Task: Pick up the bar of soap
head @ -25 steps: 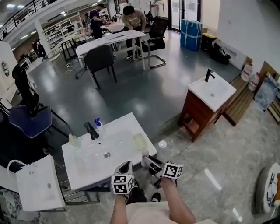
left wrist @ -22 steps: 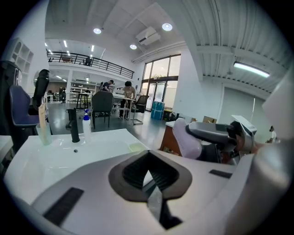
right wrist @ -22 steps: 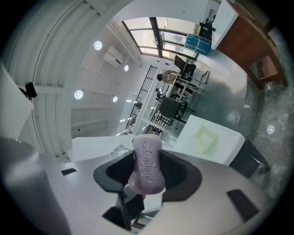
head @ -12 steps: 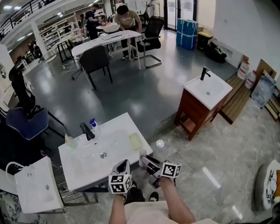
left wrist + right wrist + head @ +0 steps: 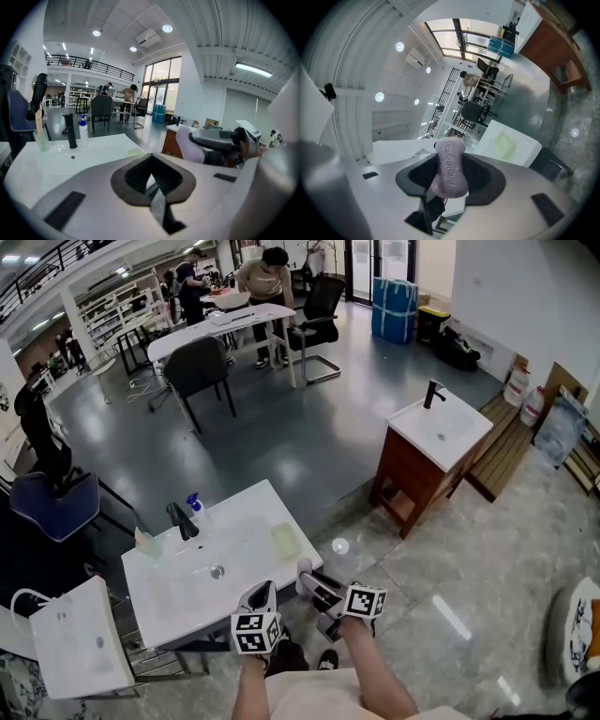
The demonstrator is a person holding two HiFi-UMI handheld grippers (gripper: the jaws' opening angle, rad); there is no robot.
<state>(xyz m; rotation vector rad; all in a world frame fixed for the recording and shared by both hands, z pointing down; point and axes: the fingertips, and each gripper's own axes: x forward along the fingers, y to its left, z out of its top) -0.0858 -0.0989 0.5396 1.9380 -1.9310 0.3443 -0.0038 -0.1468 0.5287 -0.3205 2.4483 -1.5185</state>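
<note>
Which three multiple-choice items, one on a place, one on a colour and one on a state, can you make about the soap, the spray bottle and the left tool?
1. Where is the bar of soap?
A. between the right tool's jaws
B. in the soap dish
C. in the basin

2. What colour is the spray bottle's head?
A. red
B. blue
C. yellow

3. How is the left tool?
A. open, empty
B. shut, empty
C. shut on the spray bottle

Answers:
1 A, the right gripper view shows the pads clamping it.
2 B, it shows blue beside the black faucet.
3 B, its jaws meet with nothing between them.
</note>
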